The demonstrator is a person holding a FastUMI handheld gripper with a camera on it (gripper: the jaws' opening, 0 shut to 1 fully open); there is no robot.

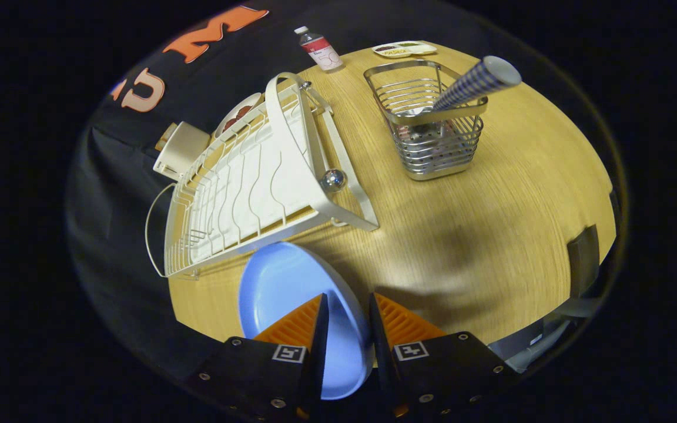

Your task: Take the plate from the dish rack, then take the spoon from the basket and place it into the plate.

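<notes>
— Wooden table (491, 247): white dish rack (244, 188), wire basket (432, 129) well apart, spoon (479, 82) handle leaning out.
— Gripper (347, 320)?
— Clamped on blue plate (291, 294) rim, just before rack.

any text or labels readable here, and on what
Bottle label: red and white, print too small to read.
Tray behind the basket: a dark mark, too blurred to read.
Gripper, fingers shut on the plate: square coded markers, no words.
Dish rack, spoon: no text.
</notes>
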